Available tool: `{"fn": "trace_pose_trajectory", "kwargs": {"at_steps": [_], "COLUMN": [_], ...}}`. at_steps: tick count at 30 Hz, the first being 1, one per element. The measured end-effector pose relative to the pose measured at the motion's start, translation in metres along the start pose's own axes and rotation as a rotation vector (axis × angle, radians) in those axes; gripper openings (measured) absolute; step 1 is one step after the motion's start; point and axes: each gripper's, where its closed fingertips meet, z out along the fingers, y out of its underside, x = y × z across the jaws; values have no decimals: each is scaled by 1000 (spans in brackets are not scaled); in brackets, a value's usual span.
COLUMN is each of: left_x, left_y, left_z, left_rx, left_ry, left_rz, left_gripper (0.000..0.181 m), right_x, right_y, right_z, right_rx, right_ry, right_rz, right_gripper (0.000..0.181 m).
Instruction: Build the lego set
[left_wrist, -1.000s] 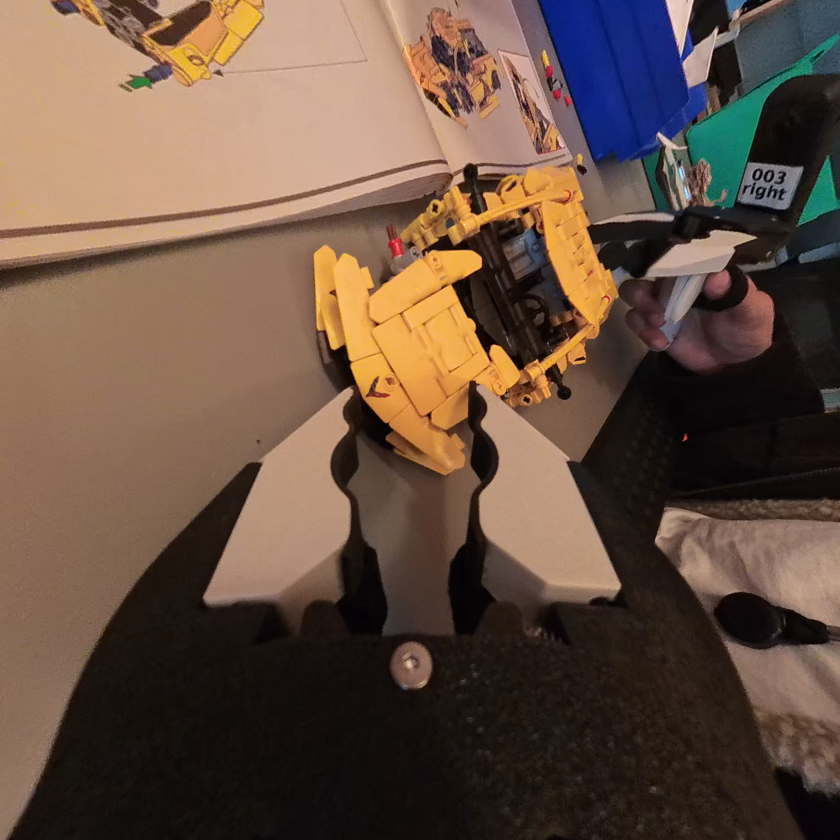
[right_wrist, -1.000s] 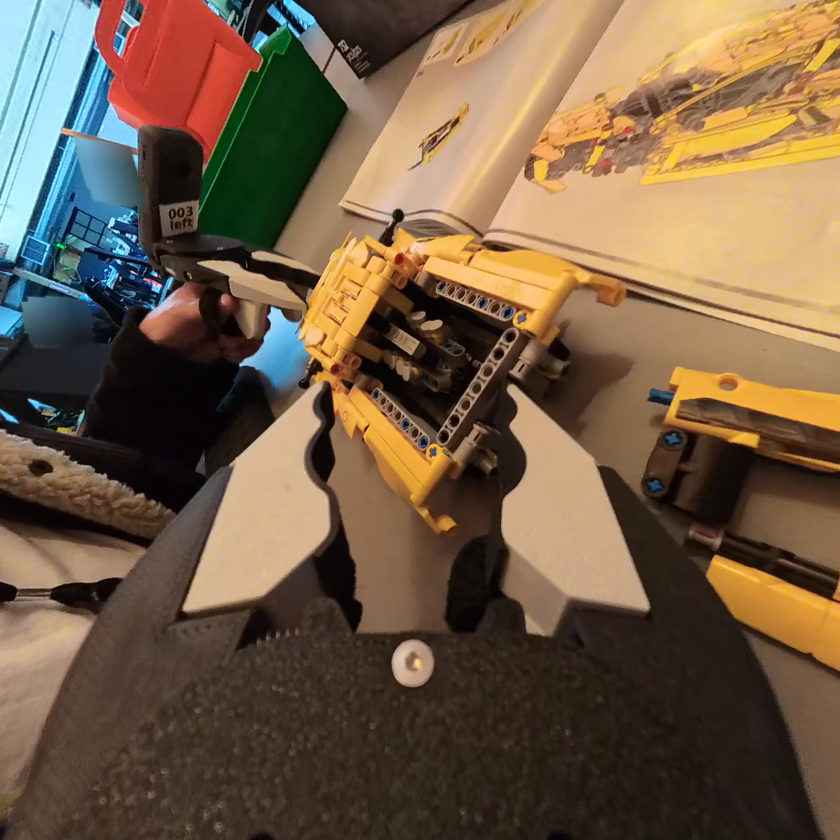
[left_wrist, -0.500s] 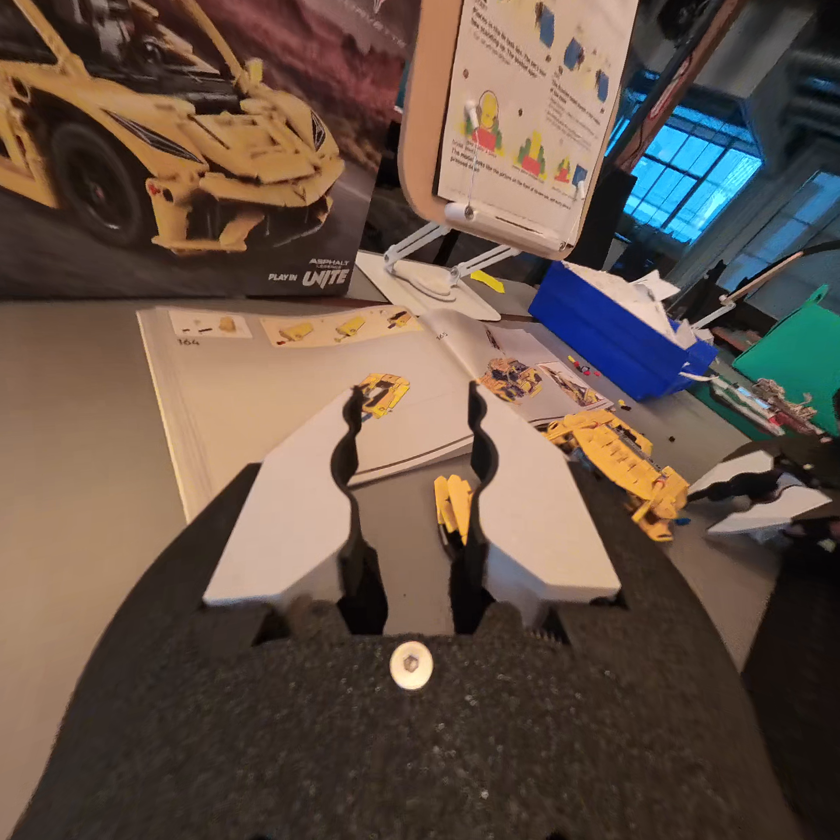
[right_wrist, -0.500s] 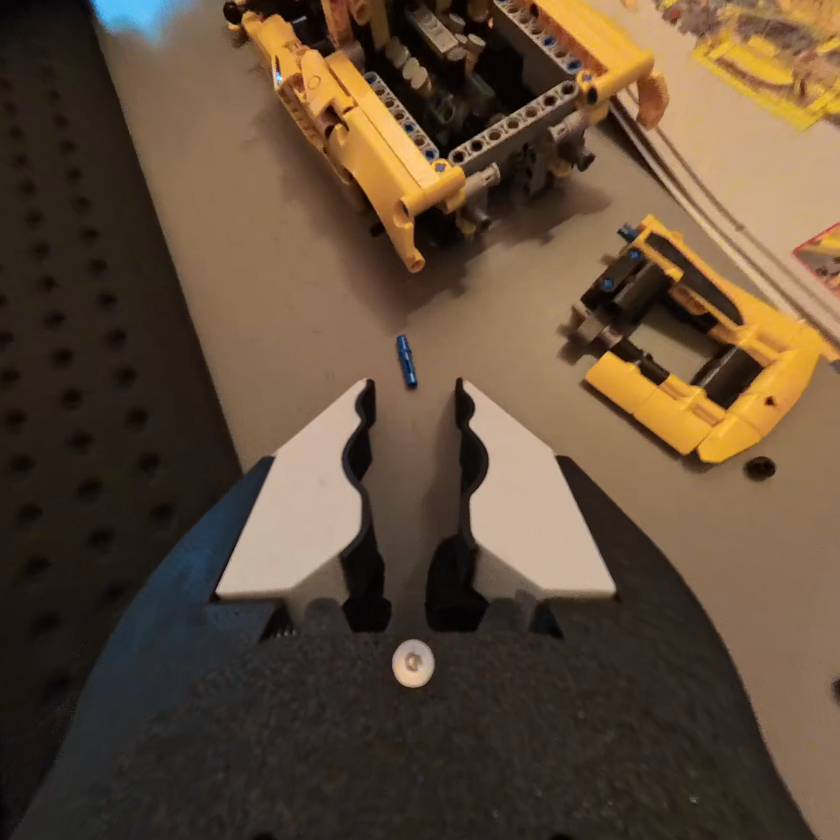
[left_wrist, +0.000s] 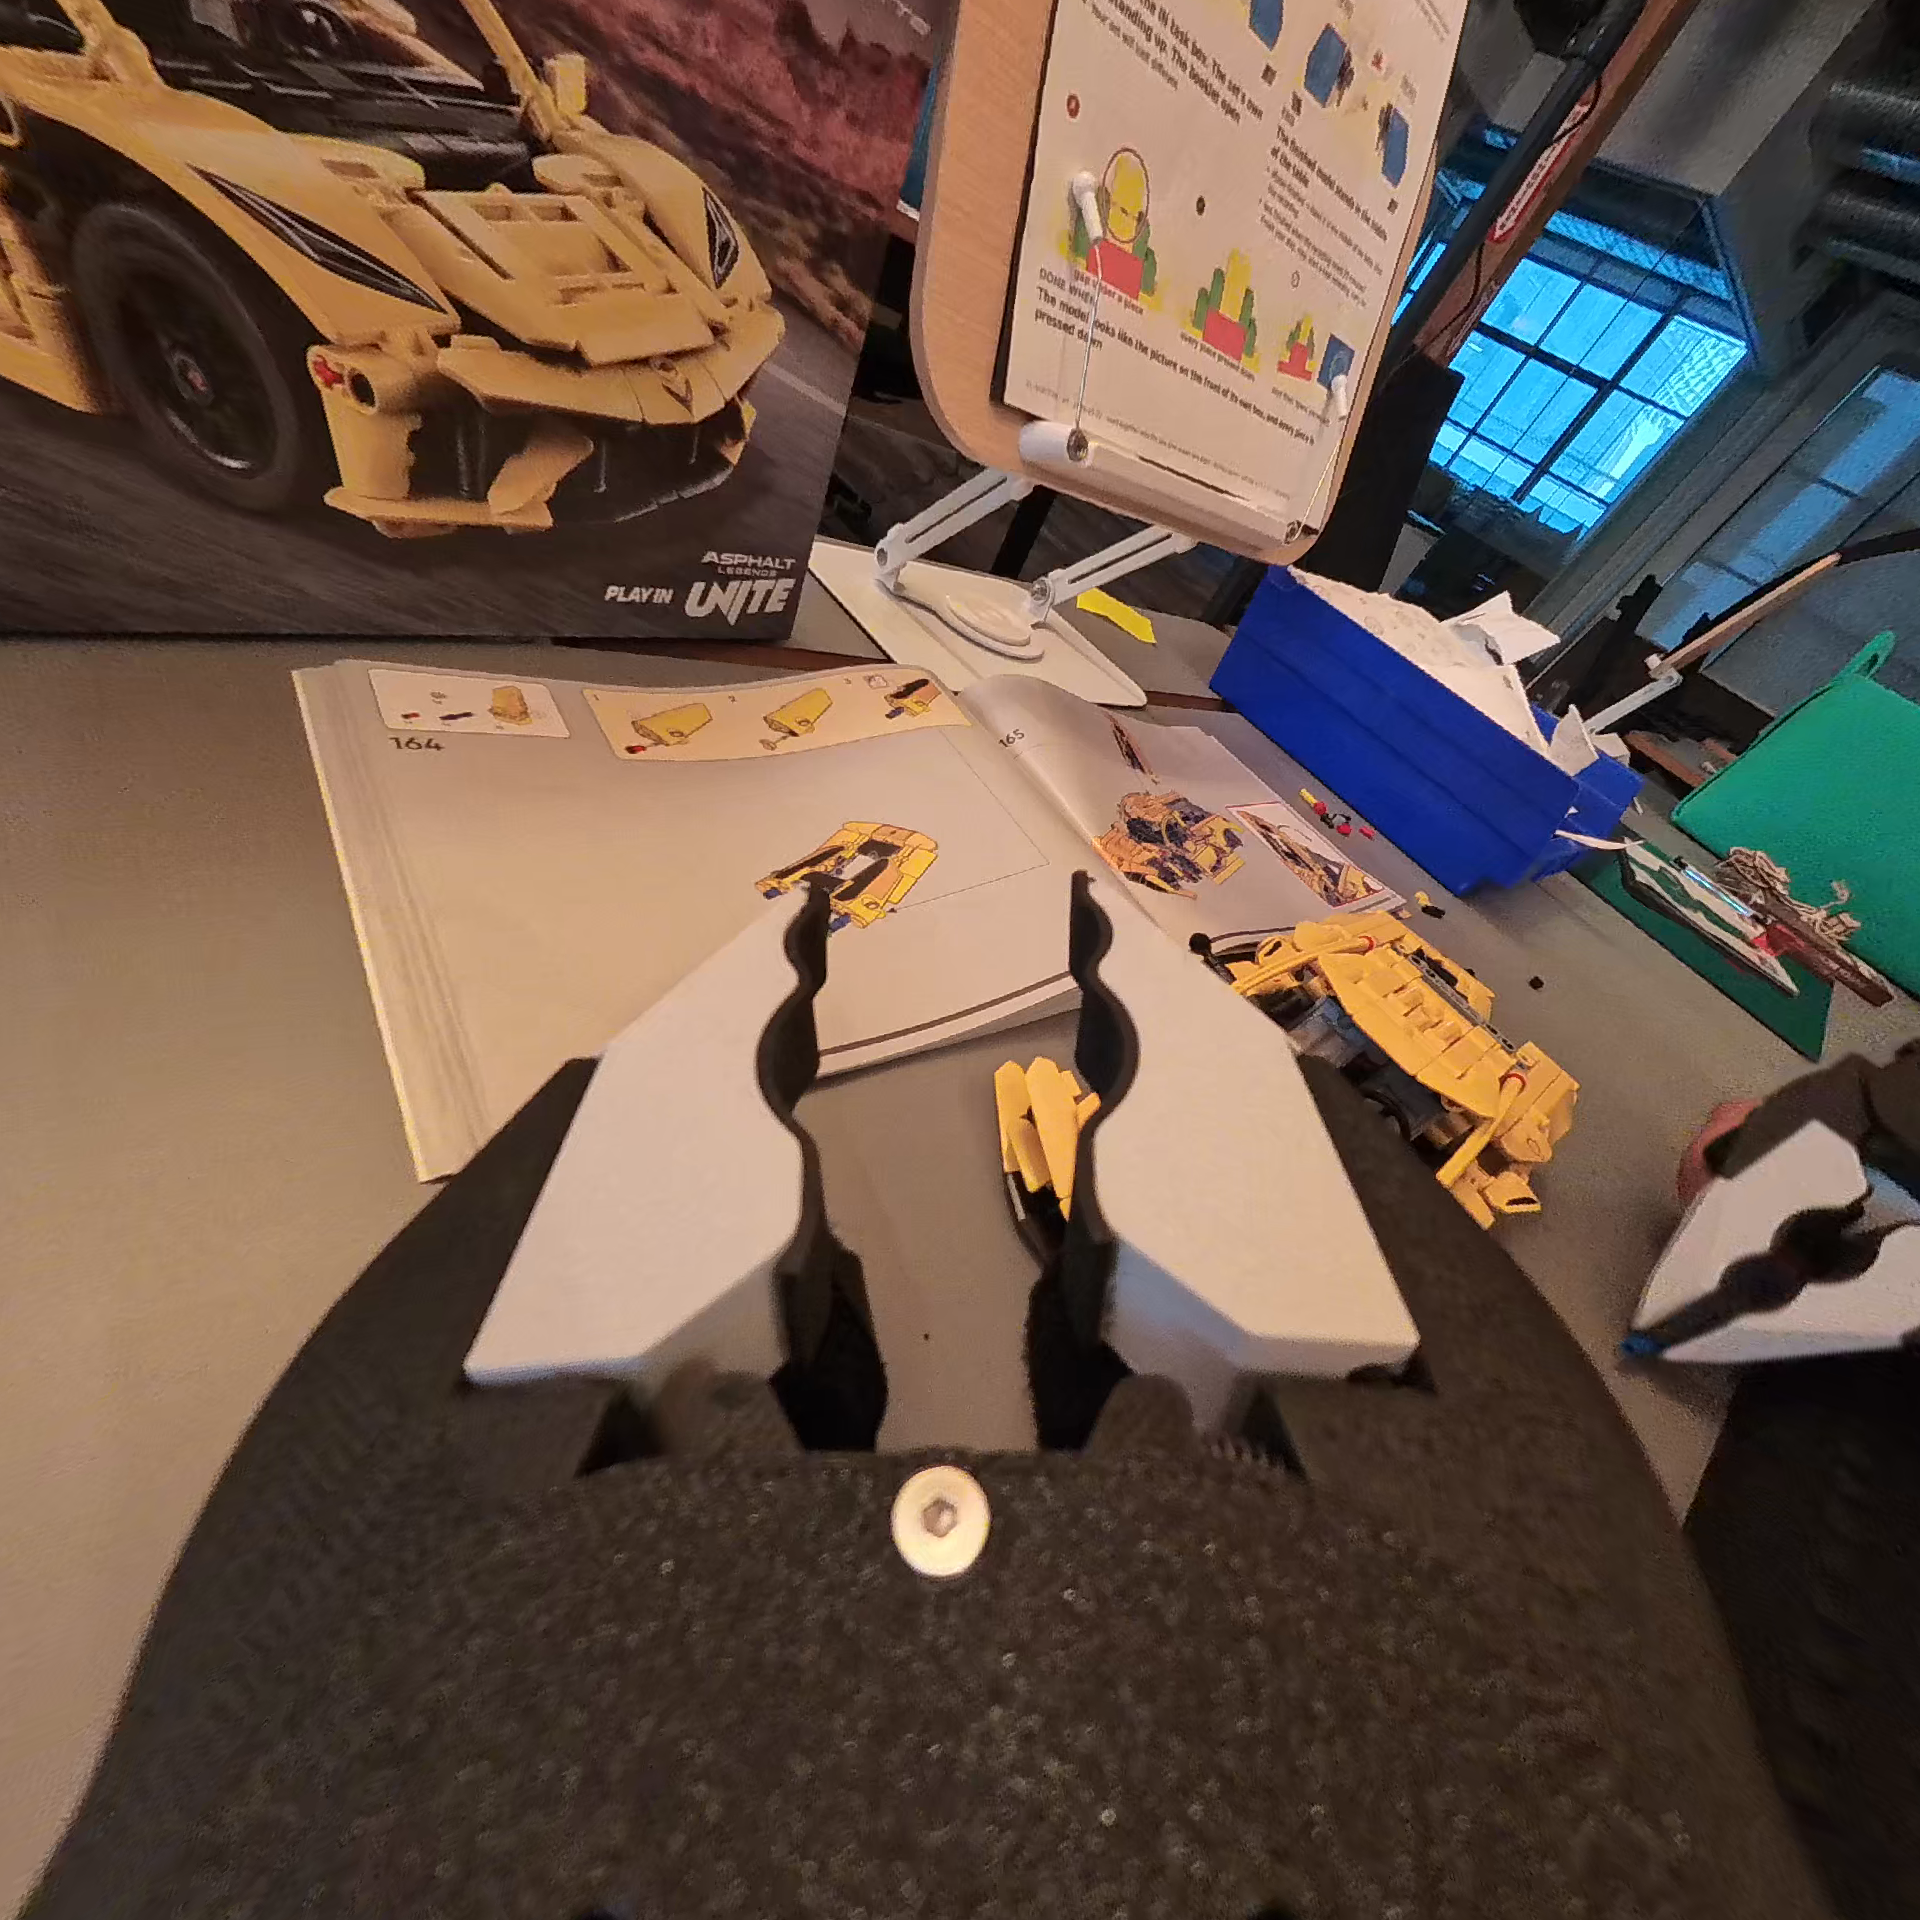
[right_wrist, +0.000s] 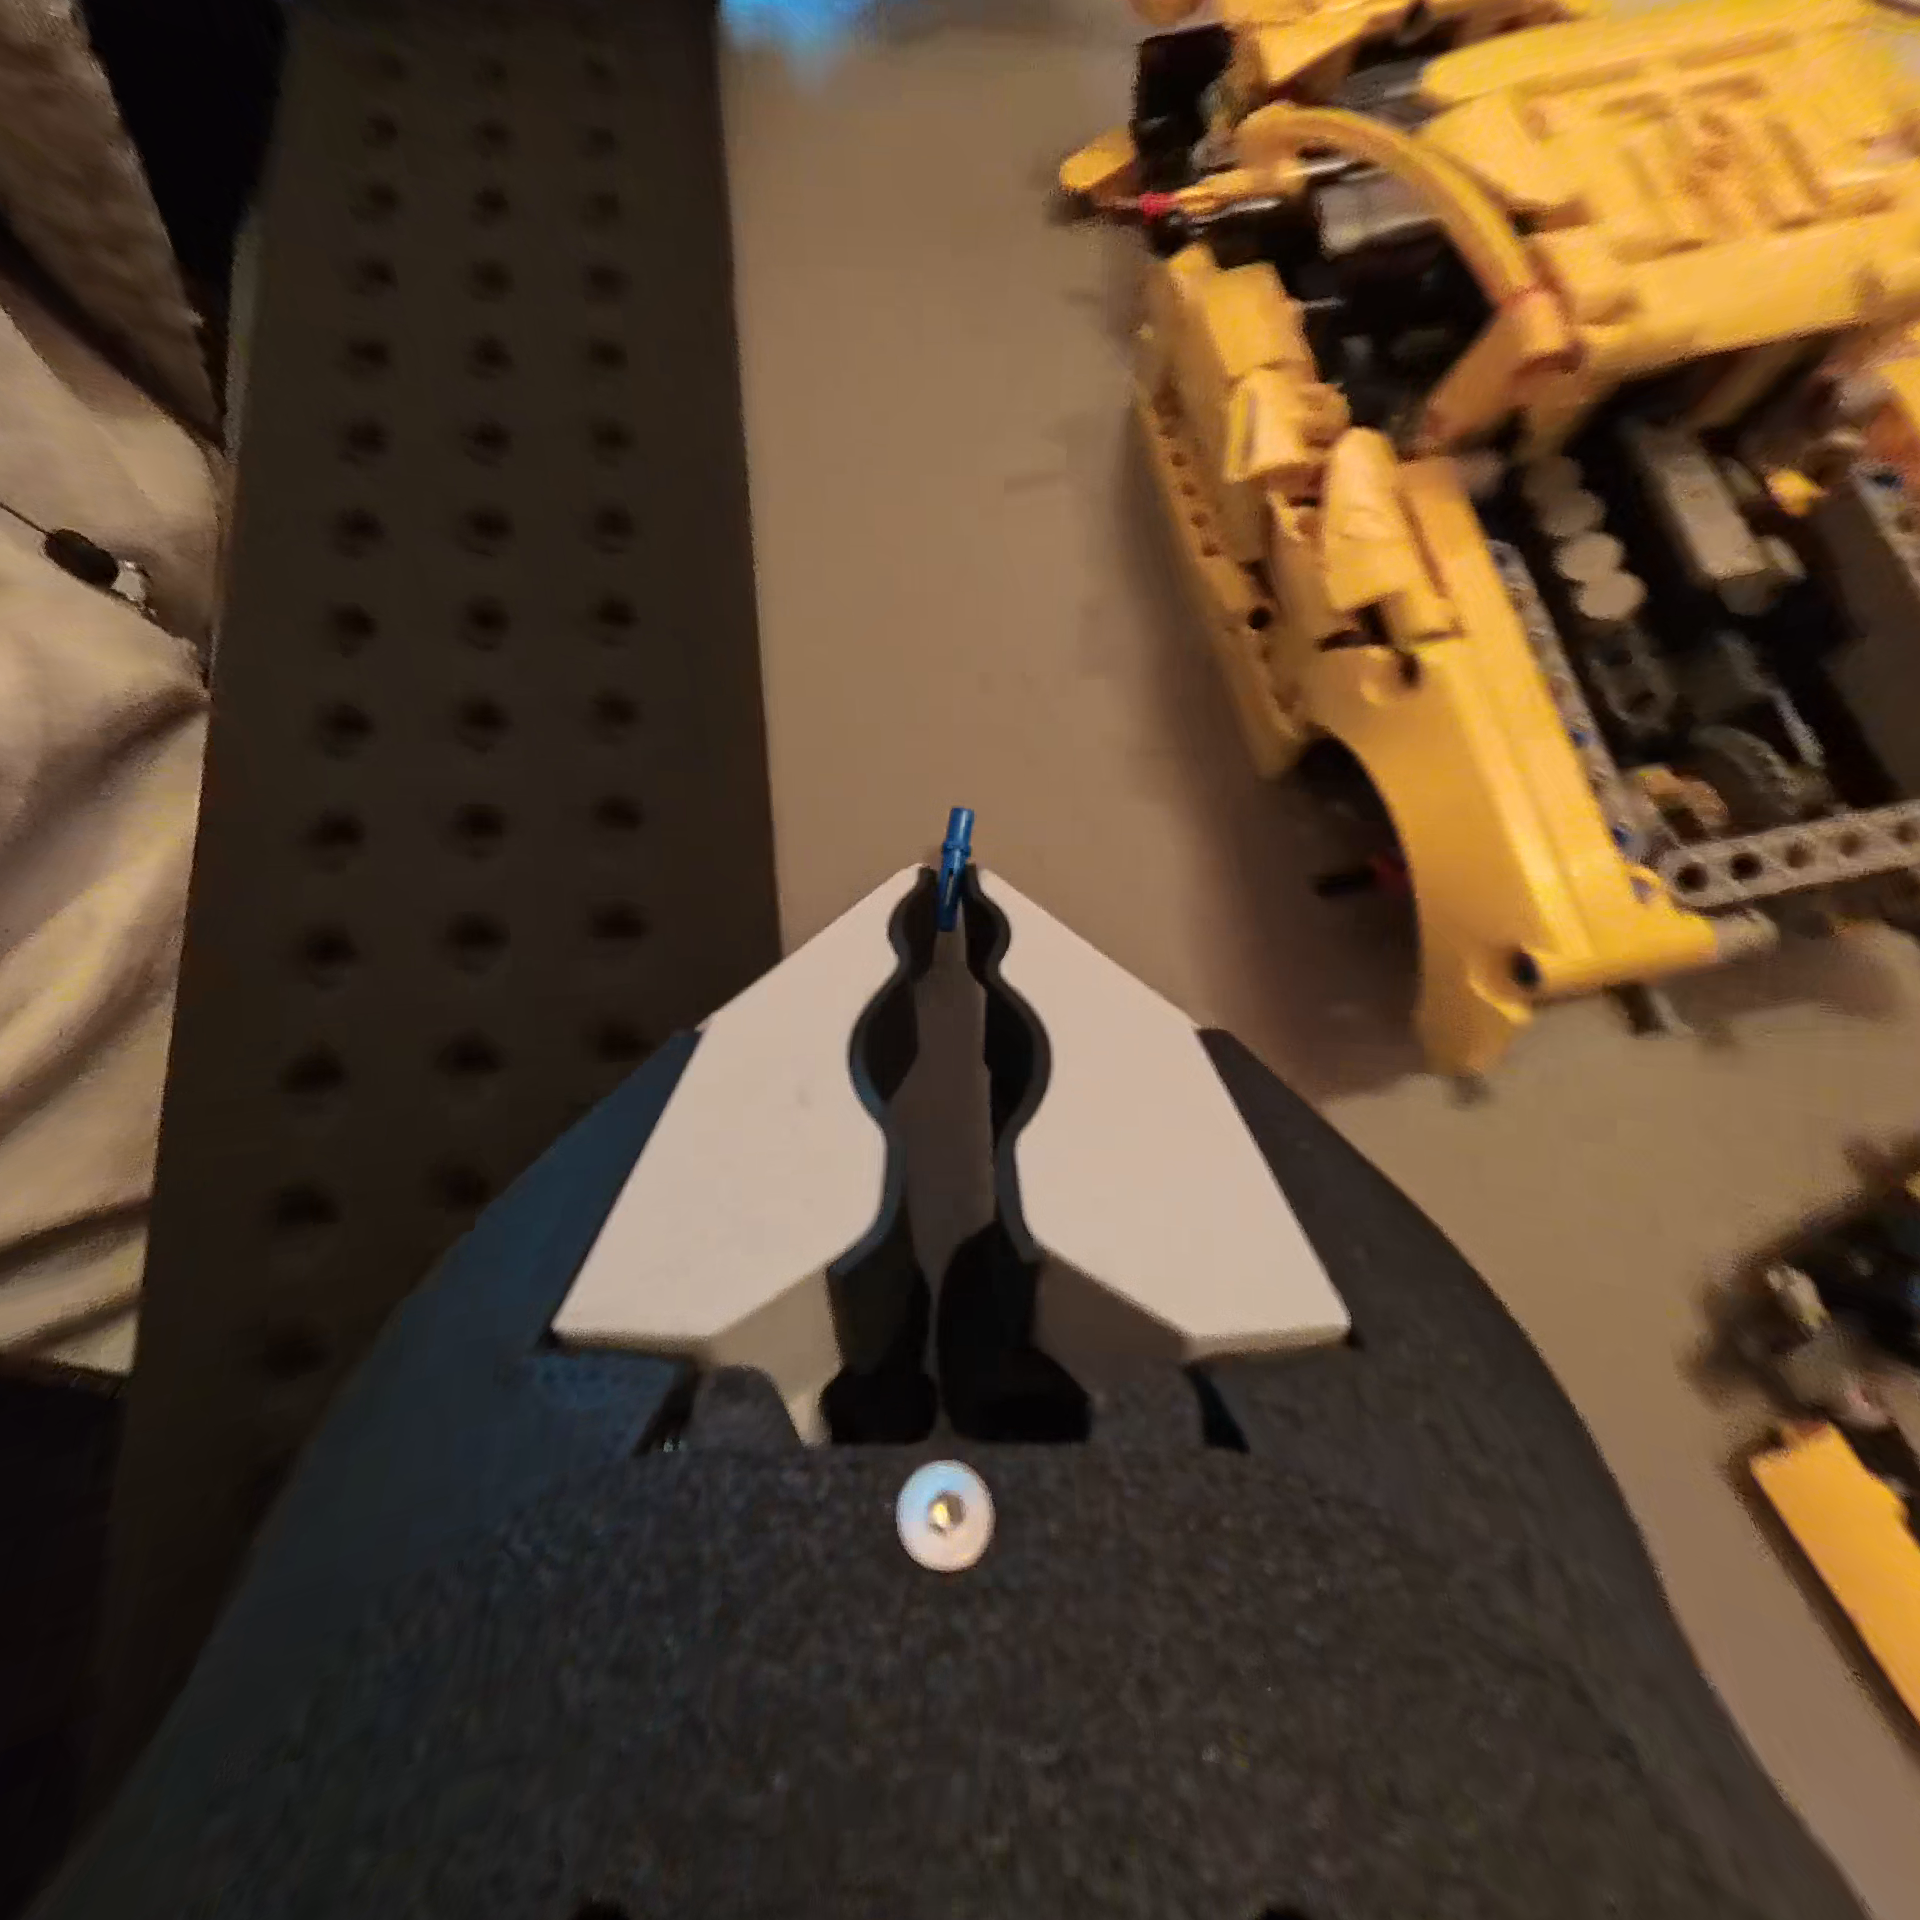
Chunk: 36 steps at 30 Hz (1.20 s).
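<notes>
Our right claw (right_wrist: 951, 883) pinches a blue pin (right_wrist: 954, 868) by its very tips, left claw (left_wrist: 940, 914) open and empty, so we could drop it before the yellow car (right_wrist: 1507, 499).

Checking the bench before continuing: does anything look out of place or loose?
A few tiny loose pieces lie scattered on the table by the blue bin, apart from the yellow car body. Nothing looks spilled or broken.
</notes>
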Motion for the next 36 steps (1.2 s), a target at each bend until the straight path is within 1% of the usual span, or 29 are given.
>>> {"fn": "trace_pose_trajectory", "kwargs": {"at_steps": [2,5,6,7,8,10,11,13,15,16,17,19,22,24,25,28,32,33,35,36], "left_x": [0,1,1,2,2,3,3,3,3,3,3,2,1,0,0,1,4,5,7,8], "left_y": [1,1,2,2,3,4,5,6,8,8,9,10,11,11,11,11,12,13,13,13], "left_z": [0,0,1,1,2,3,3,4,5,6,6,6,6,6,6,6,8,8,9,9], "left_rx": [-3,-2,-6,-11,-16,-22,-25,-31,-40,-44,-48,-55,-55,-55,-54,-53,-63,-65,-67,-67], "left_ry": [1,12,14,17,21,21,18,17,20,19,17,9,4,9,11,18,41,46,54,57], "left_rz": [-7,-14,-14,-14,-15,-9,-4,0,-2,0,4,10,5,-8,-13,-21,-35,-38,-38,-39], "left_gripper": [46,46,46,46,46,46,46,46,46,46,46,46,46,46,46,46,46,46,46,46], "right_x": [-3,-4,-3,-1,4,23,41,88,138,155,168,186,197,202,205,217,227,230,235,240], "right_y": [3,2,3,1,-2,-6,-5,3,17,25,31,40,49,56,59,66,63,67,73,79], "right_z": [9,9,8,4,-4,-25,-39,-72,-107,-121,-132,-145,-144,-139,-139,-145,-156,-158,-158,-162], "right_rx": [-37,-11,-10,10,42,120,150,208,260,275,289,331,397,412,412,389,372,358,350,348], "right_ry": [-1,-19,-23,-19,-10,36,97,279,498,580,638,709,728,748,781,926,1066,1096,1103,1134], "right_rz": [-26,3,24,54,84,150,189,282,371,417,454,534,656,706,720,707,627,639,683,711], "right_gripper": [5,5,10,21,25,26,26,30,41,45,45,49,51,54,55,56,72,73,69,74]}}
